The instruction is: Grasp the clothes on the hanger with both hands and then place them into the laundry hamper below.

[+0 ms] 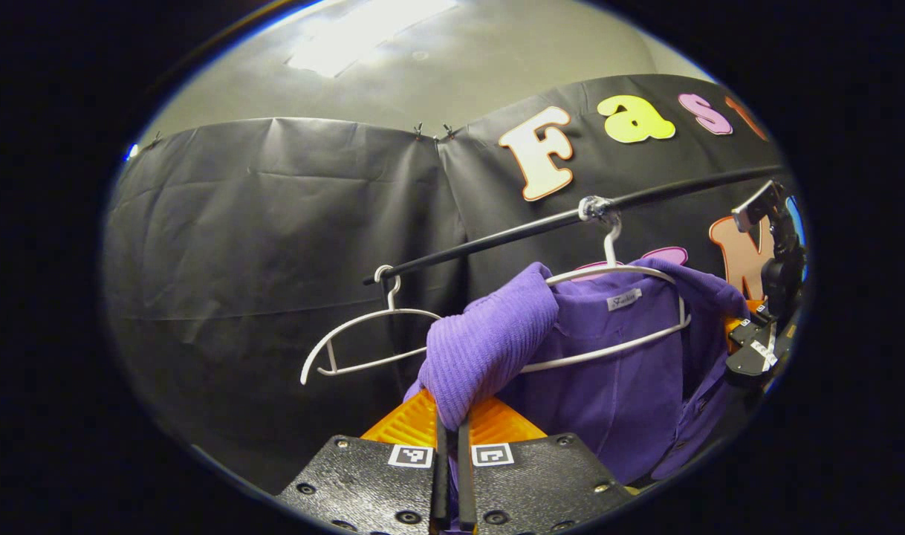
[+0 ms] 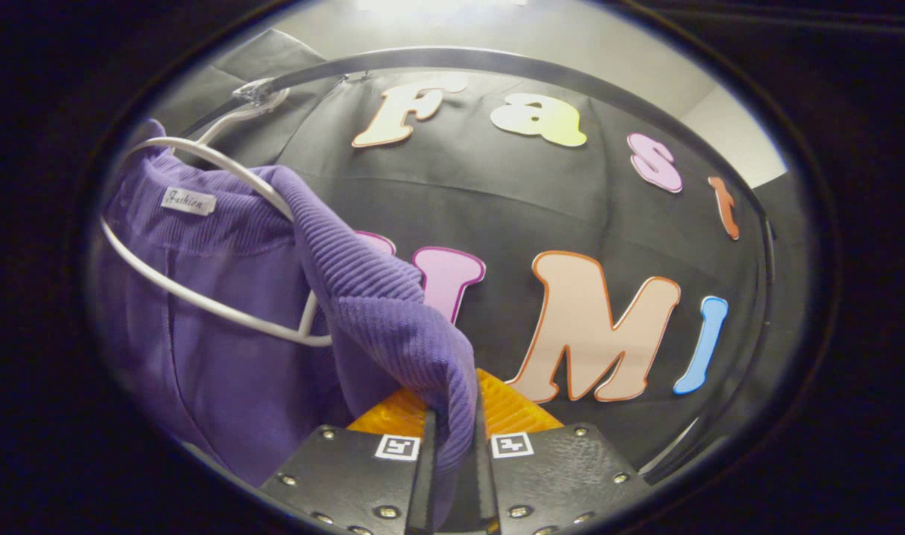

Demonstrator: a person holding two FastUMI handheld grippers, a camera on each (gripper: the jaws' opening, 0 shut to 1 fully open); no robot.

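A purple ribbed garment (image 1: 616, 371) hangs on a white hanger (image 1: 631, 342) from a black rail (image 1: 512, 234). My left gripper (image 1: 452, 431) is shut on the garment's left shoulder, which is pulled forward off the hanger's end. In the right gripper view the same purple garment (image 2: 222, 357) drapes over the white hanger (image 2: 200, 301), and my right gripper (image 2: 452, 438) is shut on its right shoulder fabric. The right gripper (image 1: 757, 345) also appears at the far right of the left gripper view, beside the garment.
A bare white hanger (image 1: 363, 342) hangs at the left end of the rail. The black cloth wall stands close behind. The rail (image 2: 497, 63) arcs overhead in the right gripper view.
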